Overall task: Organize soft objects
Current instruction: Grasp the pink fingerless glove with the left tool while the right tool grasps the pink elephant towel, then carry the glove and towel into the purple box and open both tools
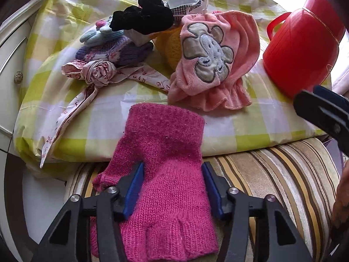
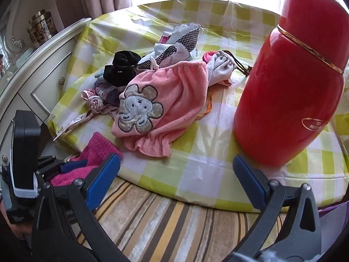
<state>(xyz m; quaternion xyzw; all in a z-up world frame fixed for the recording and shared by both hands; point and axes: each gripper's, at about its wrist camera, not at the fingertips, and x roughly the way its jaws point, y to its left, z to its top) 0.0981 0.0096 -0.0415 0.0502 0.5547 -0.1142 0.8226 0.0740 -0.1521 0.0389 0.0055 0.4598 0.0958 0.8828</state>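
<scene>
Glove [image 1: 161,152] before towel [image 1: 209,65]; flask [image 1: 303,50] right of towel

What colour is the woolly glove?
The glove is bright pink, almost magenta. It shows best in the left wrist view.

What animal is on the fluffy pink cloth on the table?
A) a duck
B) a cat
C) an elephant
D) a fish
C: the pink cloth has a stitched grey elephant patch with big round ears and a trunk, seen in both views.
</scene>
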